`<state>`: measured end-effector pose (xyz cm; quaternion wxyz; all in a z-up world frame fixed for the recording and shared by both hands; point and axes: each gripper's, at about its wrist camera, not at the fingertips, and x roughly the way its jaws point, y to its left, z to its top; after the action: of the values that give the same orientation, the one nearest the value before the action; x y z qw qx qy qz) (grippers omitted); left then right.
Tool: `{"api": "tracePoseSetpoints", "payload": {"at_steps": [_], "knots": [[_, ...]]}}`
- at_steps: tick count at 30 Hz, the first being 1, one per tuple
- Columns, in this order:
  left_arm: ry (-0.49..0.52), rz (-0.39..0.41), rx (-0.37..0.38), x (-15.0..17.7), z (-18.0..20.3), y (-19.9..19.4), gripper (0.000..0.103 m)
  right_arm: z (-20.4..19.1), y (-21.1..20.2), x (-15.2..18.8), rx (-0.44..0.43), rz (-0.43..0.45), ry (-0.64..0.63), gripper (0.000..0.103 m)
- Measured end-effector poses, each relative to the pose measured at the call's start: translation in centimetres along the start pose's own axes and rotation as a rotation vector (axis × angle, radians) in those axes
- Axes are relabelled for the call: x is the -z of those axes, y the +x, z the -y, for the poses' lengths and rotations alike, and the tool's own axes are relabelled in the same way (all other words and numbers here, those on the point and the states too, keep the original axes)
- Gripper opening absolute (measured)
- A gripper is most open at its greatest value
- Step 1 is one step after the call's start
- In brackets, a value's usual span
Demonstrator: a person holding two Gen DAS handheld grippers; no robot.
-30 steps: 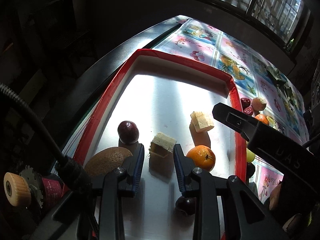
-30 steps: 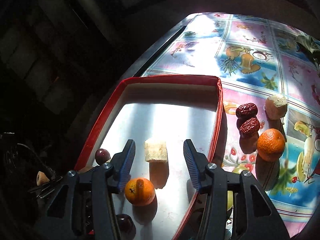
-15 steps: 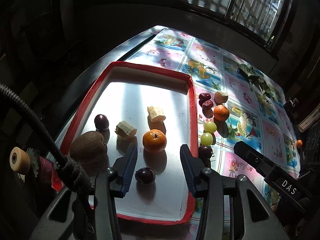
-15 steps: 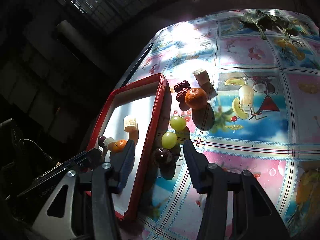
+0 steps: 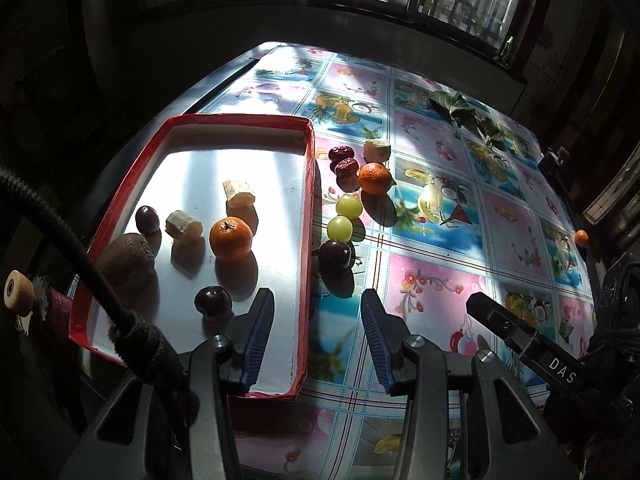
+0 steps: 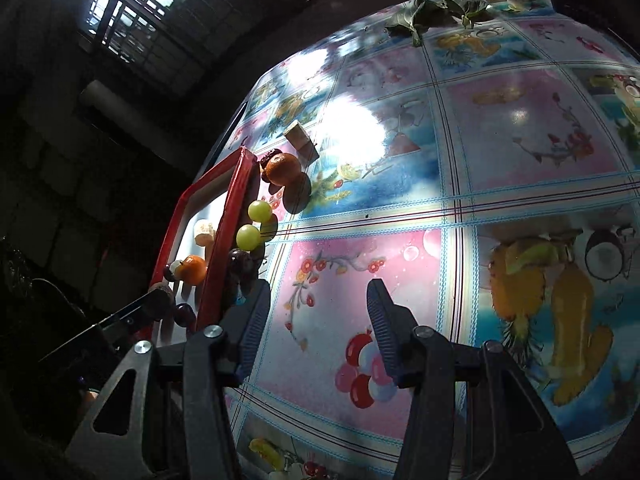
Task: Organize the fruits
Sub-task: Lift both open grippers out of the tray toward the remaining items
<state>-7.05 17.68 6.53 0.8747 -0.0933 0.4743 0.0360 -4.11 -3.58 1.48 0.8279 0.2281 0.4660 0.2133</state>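
Beside the red tray (image 5: pixel 308 216), both the left gripper (image 5: pixel 316 312) and right gripper (image 6: pixel 316 304) hang spread and empty; a tangerine (image 5: pixel 231 239) sits sorted inside, while grapes (image 5: pixel 349 205) wait outside, likely next

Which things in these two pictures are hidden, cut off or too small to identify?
- Right wrist view: the red tray is seen nearly edge-on; its rim hides most of the inside and part of the dark fruit near its close end.
- Left wrist view: a small orange object near the table's far right edge is too small to identify.
- Left wrist view: a black cable crosses the brown fruit, and the tray's left rim lies in shadow.
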Motion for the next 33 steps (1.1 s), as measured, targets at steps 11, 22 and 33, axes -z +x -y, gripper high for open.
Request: {"api": "tracePoseSetpoints", "payload": {"at_steps": [11, 22, 33], "knots": [[-0.006, -0.046, 0.062, 1.8, 0.3, 0.5, 0.045, 1.9, -2.6, 0.6, 0.005, 0.053, 0.027, 0.052], [0.060, -0.074, 0.254, 3.7, 2.8, 1.3, 0.045, 3.2, -3.4, 1.0, -0.001, 0.060, 0.045, 0.052], [-0.003, -0.110, 0.175, 2.6, -1.1, 4.5, 0.028, 3.1, -3.9, 0.6, 0.008, 0.077, 0.035, 0.052]]}}
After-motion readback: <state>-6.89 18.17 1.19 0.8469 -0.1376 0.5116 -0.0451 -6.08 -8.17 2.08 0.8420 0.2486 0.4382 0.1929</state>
